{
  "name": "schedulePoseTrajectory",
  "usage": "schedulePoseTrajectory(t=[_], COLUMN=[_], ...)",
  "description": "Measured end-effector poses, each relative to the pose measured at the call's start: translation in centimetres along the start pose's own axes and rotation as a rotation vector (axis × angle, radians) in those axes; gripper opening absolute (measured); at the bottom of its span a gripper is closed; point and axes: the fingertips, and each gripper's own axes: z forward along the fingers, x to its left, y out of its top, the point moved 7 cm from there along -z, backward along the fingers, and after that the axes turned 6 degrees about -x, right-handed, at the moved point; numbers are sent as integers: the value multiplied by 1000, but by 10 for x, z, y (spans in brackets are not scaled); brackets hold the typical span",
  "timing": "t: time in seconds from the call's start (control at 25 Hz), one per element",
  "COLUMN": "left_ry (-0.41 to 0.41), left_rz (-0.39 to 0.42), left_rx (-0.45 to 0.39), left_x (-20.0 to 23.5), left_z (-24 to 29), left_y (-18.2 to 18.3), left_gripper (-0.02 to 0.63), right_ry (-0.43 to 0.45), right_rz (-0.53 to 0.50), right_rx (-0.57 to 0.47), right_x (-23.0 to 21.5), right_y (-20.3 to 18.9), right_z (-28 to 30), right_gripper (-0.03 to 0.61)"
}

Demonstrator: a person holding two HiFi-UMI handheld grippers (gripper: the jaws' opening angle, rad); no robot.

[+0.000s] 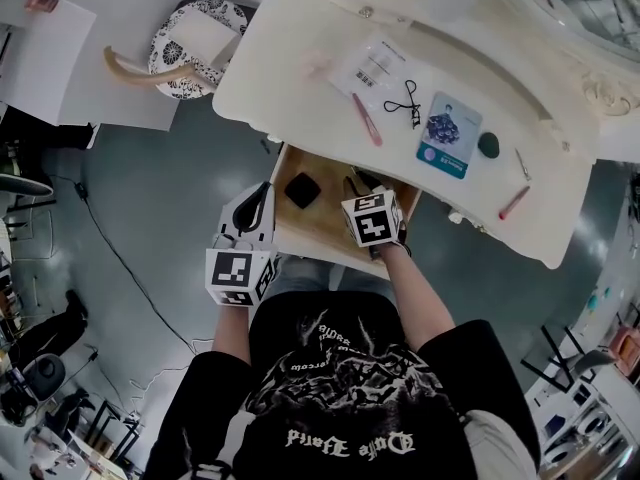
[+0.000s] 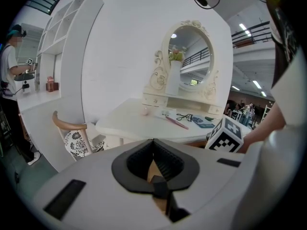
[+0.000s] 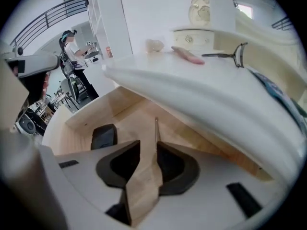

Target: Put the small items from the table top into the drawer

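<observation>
Right gripper view: right gripper [image 3: 148, 146] fingers [image 3: 176, 167] stand apart above the open drawer [image 3: 81, 123], a thin metal rod [image 3: 156, 128] at their tips, a black item [image 3: 103, 136] beyond. Left gripper [image 2: 153, 141] fingers are closed, empty. Pink stick [image 1: 366, 120], eyelash curler [image 1: 405, 103] and card [image 1: 449, 134] lie on the bench [image 1: 300, 58].

Grey floor [image 1: 170, 188] spreads beneath a chair [image 1: 168, 60] with a patterned cushion. An ornate oval mirror [image 2: 189, 56] stands beside tall white shelving [image 2: 60, 30].

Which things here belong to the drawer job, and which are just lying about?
Job: drawer, black case inside it, pink clip, curler, blue card, green blob, pink stick, packet.
Lying about: chair, mirror.
</observation>
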Motion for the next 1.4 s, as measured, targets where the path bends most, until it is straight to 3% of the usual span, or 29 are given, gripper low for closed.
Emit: schedulePoseTrajectory(t=[0.44, 1.04, 1.4], left_ry=[-63, -130, -160], left_rz=[6, 0, 11], left_rx=[-65, -105, -134], left_x=[-25, -65, -85], left_z=[4, -1, 4], left_y=[14, 23, 30], left_gripper=[15, 15, 15], right_ry=[41, -23, -108], right_rz=[11, 42, 19], right_rx=[-141, -425, -458], right_x=[6, -6, -20], right_y=[11, 30, 25], right_z=[-66, -149, -172], right_gripper=[132, 130, 55])
